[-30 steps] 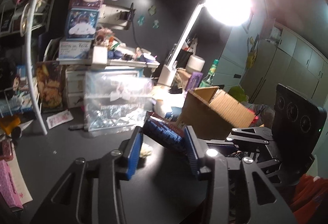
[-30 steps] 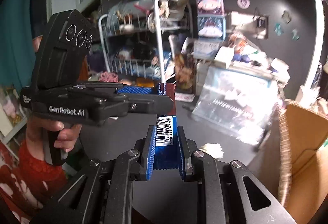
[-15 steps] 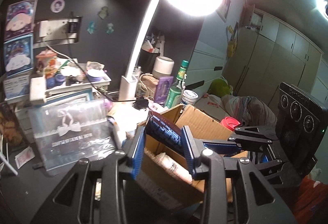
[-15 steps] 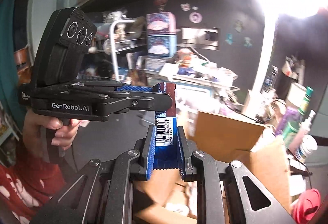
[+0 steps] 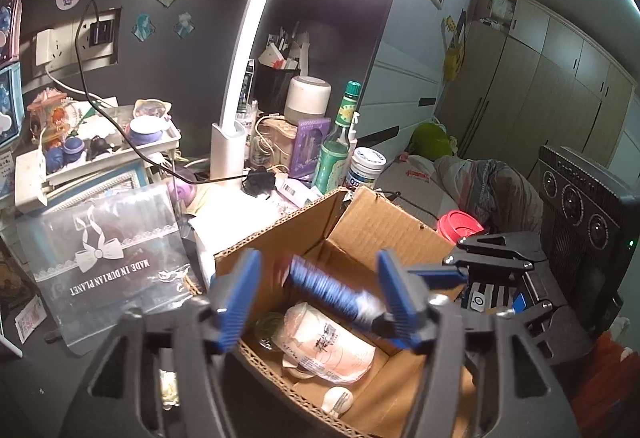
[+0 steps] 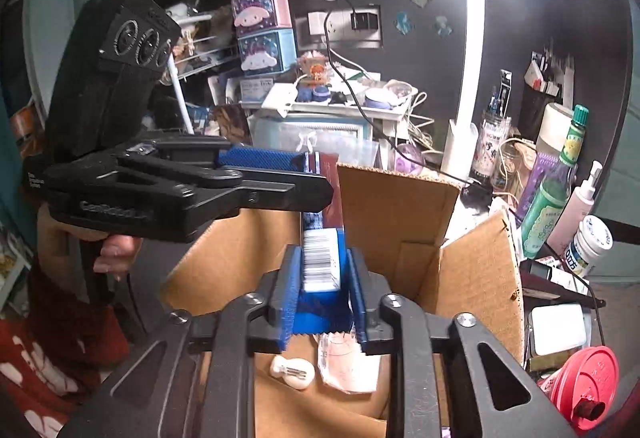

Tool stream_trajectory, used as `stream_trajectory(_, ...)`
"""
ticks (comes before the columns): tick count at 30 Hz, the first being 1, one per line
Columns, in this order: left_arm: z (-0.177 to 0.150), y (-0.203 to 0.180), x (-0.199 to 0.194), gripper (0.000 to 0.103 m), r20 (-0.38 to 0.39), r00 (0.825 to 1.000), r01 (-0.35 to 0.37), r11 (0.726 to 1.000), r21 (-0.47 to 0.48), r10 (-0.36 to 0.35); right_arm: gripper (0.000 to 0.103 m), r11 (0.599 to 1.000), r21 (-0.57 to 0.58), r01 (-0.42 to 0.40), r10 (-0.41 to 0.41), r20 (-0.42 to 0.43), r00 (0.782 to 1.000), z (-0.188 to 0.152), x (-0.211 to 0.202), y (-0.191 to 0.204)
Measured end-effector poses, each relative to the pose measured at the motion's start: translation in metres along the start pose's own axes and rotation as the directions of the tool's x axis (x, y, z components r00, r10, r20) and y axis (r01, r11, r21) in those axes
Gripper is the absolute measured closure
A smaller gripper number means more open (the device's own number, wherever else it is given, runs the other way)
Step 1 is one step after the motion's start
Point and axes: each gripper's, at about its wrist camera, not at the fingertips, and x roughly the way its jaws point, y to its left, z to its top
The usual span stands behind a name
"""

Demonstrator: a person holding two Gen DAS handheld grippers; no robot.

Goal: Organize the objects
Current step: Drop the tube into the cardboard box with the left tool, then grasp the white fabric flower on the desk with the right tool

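A flat blue and dark red packet with a barcode [image 6: 322, 234] hangs over the open cardboard box [image 6: 400, 205]. My right gripper [image 6: 323, 290] is shut on its lower end. In the left wrist view the packet [image 5: 328, 286] is blurred between the wide-open jaws of my left gripper [image 5: 316, 298], not pinched. The box [image 5: 384, 226] holds a pink wrapped bundle [image 5: 332, 346] and a small white item [image 5: 338, 400]. The left gripper [image 6: 280, 173] shows from the side in the right wrist view.
A white desk lamp [image 5: 236, 117] glares above. A green bottle [image 5: 338, 141], a white jar [image 5: 366, 167] and a red lid [image 5: 460, 228] stand behind the box. A clear bow-printed bag [image 5: 108, 254] leans at left. A cluttered white tray [image 5: 100, 153] sits behind it.
Both grippers carried the packet from over the dark table to above the open box. The left gripper's jaws have opened wide and released the packet.
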Motion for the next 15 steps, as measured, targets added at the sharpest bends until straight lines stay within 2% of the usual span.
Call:
stream_trajectory(2, -0.001, 0.001, -0.002, 0.037, 0.001, 1.0, -0.004, 1.0, 0.003, 0.004, 0.061, 1.0, 0.007, 0.005, -0.005, -0.013, 1.0, 0.0, 0.002, -0.002)
stream_trajectory(9, -0.006, 0.013, -0.026, 0.028, 0.038, 0.999, -0.026, 1.0, -0.011, 0.027, 0.061, 1.0, 0.031, 0.004, -0.003, -0.022, 1.0, 0.005, -0.002, -0.007)
stream_trajectory(11, -0.009, 0.017, -0.035, 0.024, 0.052, 0.998, -0.04, 0.999, -0.014, 0.041, 0.061, 1.0, 0.026, 0.004, -0.004, -0.018, 1.0, 0.006, -0.004, -0.003)
stream_trajectory(15, -0.018, 0.027, -0.058, 0.024, 0.086, 0.993, -0.078, 0.997, -0.017, 0.079, 0.06, 1.0, 0.001, -0.009, 0.009, 0.001, 1.0, 0.009, -0.006, 0.017)
